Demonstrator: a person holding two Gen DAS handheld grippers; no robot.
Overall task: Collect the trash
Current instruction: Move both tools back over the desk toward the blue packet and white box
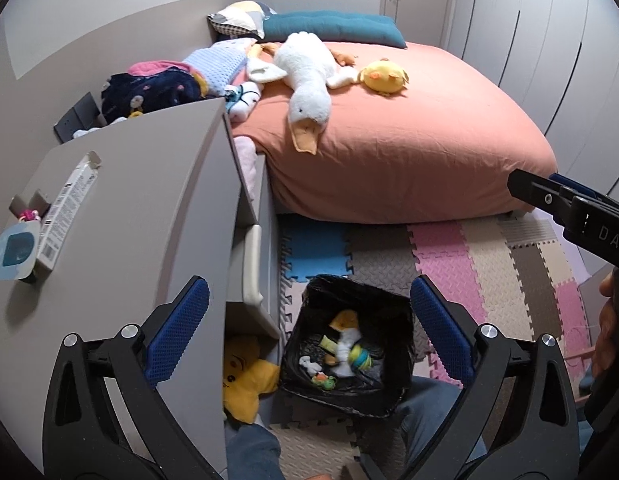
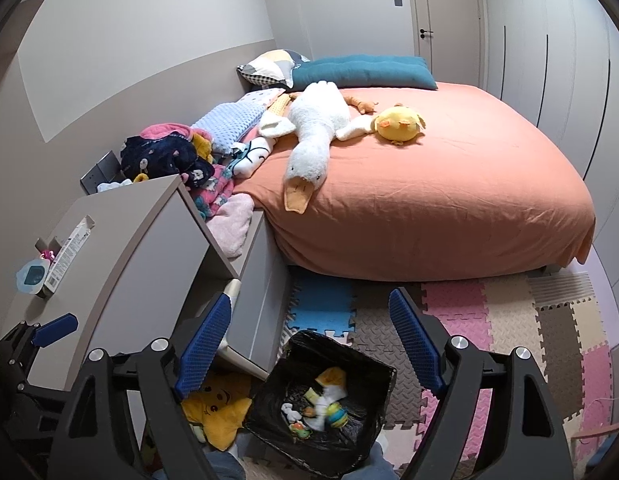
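A bedroom is showing in both views, with a bed (image 1: 409, 136) under an orange sheet and a floor covered by coloured foam mat (image 1: 489, 264) tiles. A long white goose plush (image 1: 309, 76) is lying on the bed, and a yellow chick plush (image 1: 383, 76) is lying just beside it, toward the wardrobe wall.

A black-lined trash bin (image 1: 401, 320) is standing on the foam mat, near the foot of the bed and just beside the grey surface (image 1: 149, 200). Inside the bin several small pieces of trash (image 1: 345, 348) are lying: white, yellow and green scraps, too blurred to name each one.

On the grey surface, well apart from the bin, a long white box (image 1: 65, 220) with printed text is lying, and a small blue-lidded cup (image 1: 11, 254) is touching its near end. A yellow star plush (image 1: 245, 376) is sitting on the floor under the surface, just beside the bin.

The left claw (image 1: 309, 328) is hanging above the bin with its blue pads wide apart and nothing between them. The right claw (image 2: 309, 344) is also hanging above the bin, wide and holding nothing. In the right wrist view the bin (image 2: 265, 404) is appearing between and below its fingers.
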